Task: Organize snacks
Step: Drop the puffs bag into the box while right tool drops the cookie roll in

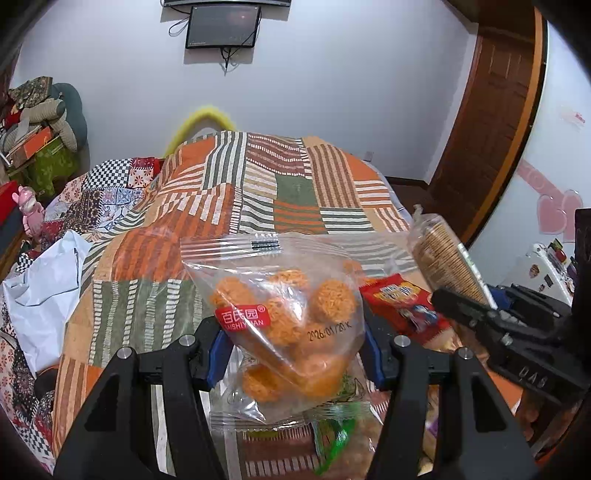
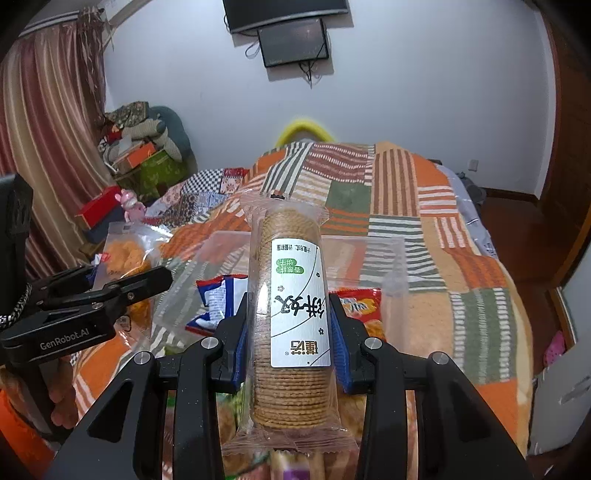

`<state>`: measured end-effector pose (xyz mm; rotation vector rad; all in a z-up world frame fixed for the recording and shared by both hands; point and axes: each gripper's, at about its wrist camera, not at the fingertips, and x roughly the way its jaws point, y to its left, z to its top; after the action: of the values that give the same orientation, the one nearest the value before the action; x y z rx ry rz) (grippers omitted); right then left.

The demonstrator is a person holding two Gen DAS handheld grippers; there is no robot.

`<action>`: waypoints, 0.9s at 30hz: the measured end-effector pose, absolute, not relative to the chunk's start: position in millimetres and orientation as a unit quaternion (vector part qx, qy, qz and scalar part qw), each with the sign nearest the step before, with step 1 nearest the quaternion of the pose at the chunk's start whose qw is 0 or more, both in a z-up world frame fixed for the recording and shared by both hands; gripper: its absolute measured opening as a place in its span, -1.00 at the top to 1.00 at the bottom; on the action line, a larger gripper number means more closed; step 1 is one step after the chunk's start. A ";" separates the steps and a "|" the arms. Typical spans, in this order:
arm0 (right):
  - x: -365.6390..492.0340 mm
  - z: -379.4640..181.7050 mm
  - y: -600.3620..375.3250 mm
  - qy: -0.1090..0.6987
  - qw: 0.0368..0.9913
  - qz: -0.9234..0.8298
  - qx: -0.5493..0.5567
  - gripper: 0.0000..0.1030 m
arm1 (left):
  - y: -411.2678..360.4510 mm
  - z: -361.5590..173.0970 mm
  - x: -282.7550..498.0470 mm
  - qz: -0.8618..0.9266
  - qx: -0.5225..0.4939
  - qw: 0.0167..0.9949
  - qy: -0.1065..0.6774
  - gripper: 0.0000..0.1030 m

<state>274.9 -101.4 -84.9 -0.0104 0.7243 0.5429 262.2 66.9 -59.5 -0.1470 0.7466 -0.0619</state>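
Cracker sleeve (image 2: 291,314) between right jaws

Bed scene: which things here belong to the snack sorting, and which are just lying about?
Job:
clear zip bag of orange puffed balls, in left gripper
clear sleeve of round crackers, in right gripper
red snack packet

Lying about:
pink toy
wall screen
white plastic bag

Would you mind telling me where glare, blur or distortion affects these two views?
Left wrist: fisheye bends the door frame; the cracker sleeve looks slightly blurred; print on the snack bag stays readable. Right wrist: glare streaks the cracker sleeve; dark vignetted corners.
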 end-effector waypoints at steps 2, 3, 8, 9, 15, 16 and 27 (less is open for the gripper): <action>279.8 -88.9 -95.4 0.356 0.896 0.263 -0.012 0.34 | 68.4 -65.0 272.2 -0.027 -0.074 0.926 0.369 -0.13; 283.0 -91.5 -91.8 0.361 0.894 0.264 -0.016 0.34 | 69.0 -68.3 277.9 -0.024 -0.073 0.925 0.372 -0.13; 303.1 -103.2 -78.4 0.391 0.879 0.273 -0.024 0.34 | 71.4 -87.9 300.7 -0.010 -0.074 0.916 0.394 -0.13; 305.8 -105.2 -77.4 0.396 0.877 0.273 -0.025 0.34 | 71.5 -91.2 303.2 -0.009 -0.075 0.914 0.398 -0.13; 315.3 -111.9 -71.3 0.417 0.866 0.274 -0.022 0.34 | 73.3 -105.7 311.7 0.000 -0.075 0.907 0.414 -0.16; 315.0 -110.9 -71.9 0.417 0.867 0.274 -0.020 0.34 | 73.8 -107.2 311.3 0.000 -0.076 0.906 0.417 -0.18; 281.1 -81.6 -84.5 0.362 0.892 0.262 -0.061 -0.01 | 72.5 -79.0 276.8 -0.010 -0.074 0.917 0.393 -0.39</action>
<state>281.1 -84.5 -81.6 -0.1267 0.7516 0.5447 276.8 72.5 -79.0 -0.1515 0.8080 -0.0213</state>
